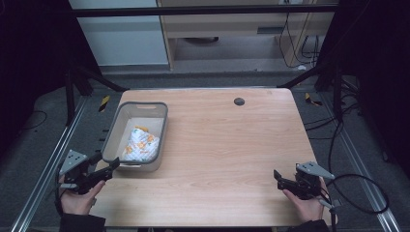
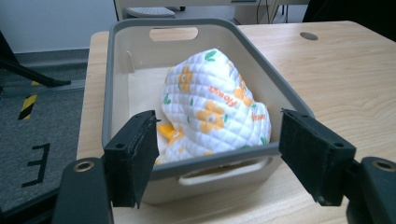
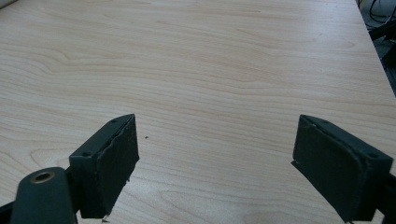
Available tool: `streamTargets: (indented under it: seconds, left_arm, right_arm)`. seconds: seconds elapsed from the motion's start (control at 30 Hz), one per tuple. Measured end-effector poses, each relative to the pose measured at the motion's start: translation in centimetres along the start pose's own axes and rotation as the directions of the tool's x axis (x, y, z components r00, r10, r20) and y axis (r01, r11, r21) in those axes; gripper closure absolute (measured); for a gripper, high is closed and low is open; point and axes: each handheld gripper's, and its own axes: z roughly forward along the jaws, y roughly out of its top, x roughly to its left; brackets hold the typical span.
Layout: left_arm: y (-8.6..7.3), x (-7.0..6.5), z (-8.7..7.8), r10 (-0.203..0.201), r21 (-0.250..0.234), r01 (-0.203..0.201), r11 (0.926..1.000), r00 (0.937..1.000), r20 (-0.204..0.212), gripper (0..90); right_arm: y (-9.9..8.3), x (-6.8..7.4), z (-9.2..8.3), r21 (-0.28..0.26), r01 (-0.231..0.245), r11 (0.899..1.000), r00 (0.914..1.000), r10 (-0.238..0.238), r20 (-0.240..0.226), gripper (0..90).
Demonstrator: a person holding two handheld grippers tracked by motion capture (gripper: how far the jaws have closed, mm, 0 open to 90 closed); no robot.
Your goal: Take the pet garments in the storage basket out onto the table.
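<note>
You have one bin point(image 1: 110, 137) on the worktop point(image 1: 227, 159), near its left edge. In the bin lies one soft white cloth point(image 2: 219, 105) with orange flowers. It is bunched up, so you cannot tell its full shape. The near wall of the bin hides its bottom part in the left gripper view. Something yellow peeks out under the cloth, too hidden to name.

Your left gripper point(image 1: 110, 167) sits just in front of the bin's near wall. Its jaws stand wide apart with nothing between them. In the high view, one jaw tip looks very close to the bin; you cannot tell if it touches.

Your right gripper point(image 1: 279, 179) is at the right edge, well apart from the bin. Its jaws are wide apart too, over bare wood.

One small dark round spot point(image 1: 239, 101) sits near the far edge of the worktop.
</note>
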Motion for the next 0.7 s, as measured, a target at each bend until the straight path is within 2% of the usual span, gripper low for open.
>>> streamTargets:
  seconds: [0.23, 0.43, 0.7]
  left_arm:
    - [2.1, 0.1, 0.7, -0.009, 0.01, 0.009, 0.9999, 0.9999, 0.01, 25.5]
    - [4.0, 0.1, 1.5, 0.013, 0.034, -0.013, 0.9993, 0.9999, 0.01, 24.2]
    - [5.3, 0.2, 2.6, 0.028, 0.06, -0.029, 0.9978, 0.9996, 0.008, 23.4]
  right_arm:
    - [0.0, 0.0, 0.0, 0.004, 0.001, 1.0, 1.0, -0.001, 0.002, 14.2]
    - [0.0, 0.1, 0.2, 0.016, 0.0, 1.0, 1.0, 0.001, -0.006, 14.2]
    - [0.0, 0.0, 0.2, 0.017, 0.002, 1.0, 1.0, -0.002, -0.01, 13.7]
